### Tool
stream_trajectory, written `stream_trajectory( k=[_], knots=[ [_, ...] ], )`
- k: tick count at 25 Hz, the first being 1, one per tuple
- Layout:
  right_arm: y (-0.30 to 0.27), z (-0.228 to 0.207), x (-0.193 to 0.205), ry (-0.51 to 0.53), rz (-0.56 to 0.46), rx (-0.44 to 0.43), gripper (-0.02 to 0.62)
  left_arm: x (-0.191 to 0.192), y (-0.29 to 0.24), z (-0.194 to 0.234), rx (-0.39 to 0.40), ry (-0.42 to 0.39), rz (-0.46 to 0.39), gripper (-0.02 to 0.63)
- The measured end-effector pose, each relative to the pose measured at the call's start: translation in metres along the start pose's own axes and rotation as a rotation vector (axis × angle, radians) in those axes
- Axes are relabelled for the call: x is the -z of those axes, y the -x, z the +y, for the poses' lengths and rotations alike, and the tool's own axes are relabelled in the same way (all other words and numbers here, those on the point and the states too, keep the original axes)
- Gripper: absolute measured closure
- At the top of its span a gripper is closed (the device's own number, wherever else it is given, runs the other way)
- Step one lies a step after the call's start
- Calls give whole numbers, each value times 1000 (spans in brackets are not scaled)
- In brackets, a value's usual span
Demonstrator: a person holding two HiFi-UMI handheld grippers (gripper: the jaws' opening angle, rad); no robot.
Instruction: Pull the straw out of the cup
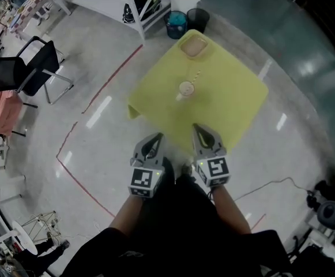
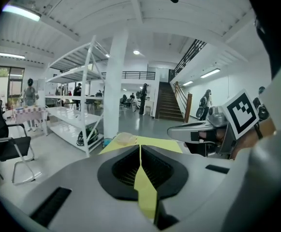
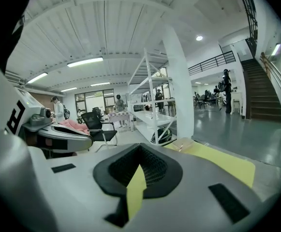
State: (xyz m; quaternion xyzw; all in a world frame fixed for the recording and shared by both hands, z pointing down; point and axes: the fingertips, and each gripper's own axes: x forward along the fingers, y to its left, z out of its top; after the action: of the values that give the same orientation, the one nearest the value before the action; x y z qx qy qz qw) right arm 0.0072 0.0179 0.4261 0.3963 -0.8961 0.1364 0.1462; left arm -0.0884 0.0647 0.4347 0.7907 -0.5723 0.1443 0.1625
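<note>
Beyond clenched, empty left claw (image 1: 155,137) and right claw (image 1: 198,128), at 12 o'clock, unheld cup (image 1: 185,89) is risking tipping with straw (image 1: 195,75).

Both closed: left tongs (image 1: 155,137), right tongs (image 1: 199,128)

I work in big open lab hall, no home. Polished grey floor (image 1: 98,131) with red tape lines (image 1: 110,78). White shelving rack (image 2: 77,110) and column (image 2: 115,81) far left. Staircase (image 2: 168,105) to railed balcony (image 2: 135,74) far right. Ceiling strip lights (image 2: 22,12). Black office chair (image 1: 40,68) left. People (image 2: 30,98) far off.
</note>
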Motion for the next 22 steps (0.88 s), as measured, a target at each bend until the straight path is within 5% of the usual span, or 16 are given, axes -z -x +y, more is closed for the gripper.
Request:
stream_trajectory(
  k=[11, 22],
  knots=[
    [-65, 16, -16, 36, -5, 134, 579, -10, -23, 87, 126, -38, -10, 560],
    [-89, -24, 9, 9, 68, 122, 578, -1, -66, 84, 142, -13, 47, 563]
  ],
)
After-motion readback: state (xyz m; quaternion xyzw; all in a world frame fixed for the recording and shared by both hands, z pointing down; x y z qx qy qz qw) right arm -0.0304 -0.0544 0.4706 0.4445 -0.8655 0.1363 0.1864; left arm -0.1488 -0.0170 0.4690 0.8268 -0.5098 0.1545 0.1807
